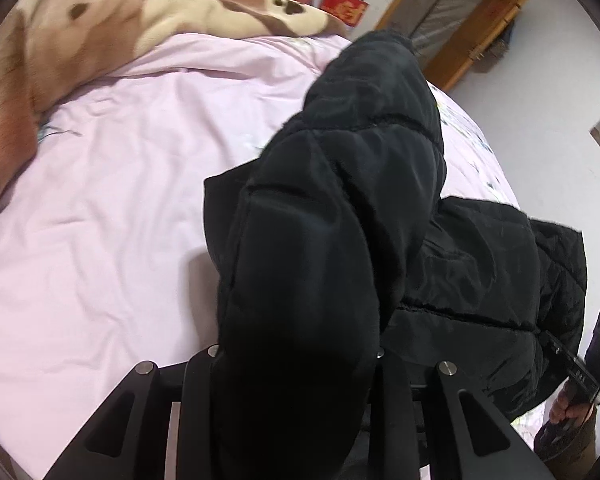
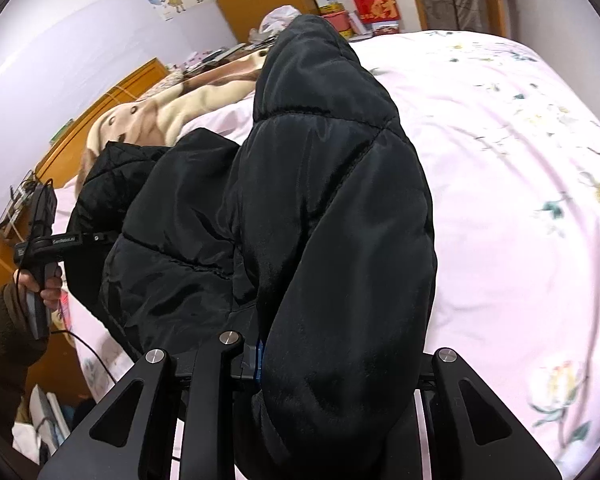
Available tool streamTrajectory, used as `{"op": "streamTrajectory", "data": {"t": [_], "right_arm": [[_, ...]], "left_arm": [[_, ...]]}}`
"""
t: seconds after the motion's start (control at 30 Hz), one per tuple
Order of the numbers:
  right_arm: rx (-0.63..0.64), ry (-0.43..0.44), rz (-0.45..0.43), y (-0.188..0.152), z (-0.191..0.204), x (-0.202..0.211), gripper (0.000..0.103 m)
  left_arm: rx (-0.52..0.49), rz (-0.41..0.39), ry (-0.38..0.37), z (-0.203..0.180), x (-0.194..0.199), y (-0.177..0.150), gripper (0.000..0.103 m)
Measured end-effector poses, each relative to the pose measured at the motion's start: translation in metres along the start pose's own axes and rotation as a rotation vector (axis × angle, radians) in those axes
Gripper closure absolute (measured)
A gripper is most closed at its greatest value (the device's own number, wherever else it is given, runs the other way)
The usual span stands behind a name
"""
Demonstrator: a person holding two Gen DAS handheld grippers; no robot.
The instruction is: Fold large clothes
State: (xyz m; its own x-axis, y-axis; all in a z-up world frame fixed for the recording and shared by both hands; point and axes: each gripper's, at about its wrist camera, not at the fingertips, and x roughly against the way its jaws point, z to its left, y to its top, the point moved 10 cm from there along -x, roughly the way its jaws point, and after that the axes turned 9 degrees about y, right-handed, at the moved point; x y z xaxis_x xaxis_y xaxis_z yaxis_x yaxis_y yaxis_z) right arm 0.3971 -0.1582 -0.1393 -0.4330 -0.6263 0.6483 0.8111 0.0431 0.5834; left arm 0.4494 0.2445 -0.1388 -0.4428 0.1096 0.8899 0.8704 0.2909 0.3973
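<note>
A black quilted puffer jacket (image 1: 340,200) lies on the pink bed sheet (image 1: 120,200). My left gripper (image 1: 296,360) is shut on a padded part of the jacket, which drapes over and hides its fingertips. My right gripper (image 2: 320,360) is shut on another padded part of the same jacket (image 2: 320,220), and the fabric covers most of its fingers. Each gripper shows in the other's view: the right one at the far right of the left wrist view (image 1: 580,380), the left one at the far left of the right wrist view (image 2: 40,240).
A brown and cream blanket (image 1: 80,32) is heaped at the head of the bed. Red boxes (image 2: 376,8) and clutter stand beyond the bed. A wooden door frame (image 1: 460,20) and a wooden headboard (image 2: 112,100) border the bed. The sheet has a flower print (image 2: 560,392) on one side.
</note>
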Motion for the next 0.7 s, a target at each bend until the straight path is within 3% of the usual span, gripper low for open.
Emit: {"op": "streamTrajectory", "data": {"t": [0.2,0.43,0.7], "right_arm": [[-0.004,0.023,-0.008,-0.019,0.007,-0.007,0.077],[-0.006,-0.043,0.020,-0.041,0.001,-0.023,0.077],[0.012,-0.139,0.027,-0.052,-0.006,-0.040,0.071]], "left_arm": [[0.003,-0.020,0.029,0.024,0.007,0.002,0.073],[-0.004,0.016,0.067,0.023,-0.010,-0.019,0.073],[-0.038,-0.009,0.104,0.014,-0.014,-0.032,0.061]]}}
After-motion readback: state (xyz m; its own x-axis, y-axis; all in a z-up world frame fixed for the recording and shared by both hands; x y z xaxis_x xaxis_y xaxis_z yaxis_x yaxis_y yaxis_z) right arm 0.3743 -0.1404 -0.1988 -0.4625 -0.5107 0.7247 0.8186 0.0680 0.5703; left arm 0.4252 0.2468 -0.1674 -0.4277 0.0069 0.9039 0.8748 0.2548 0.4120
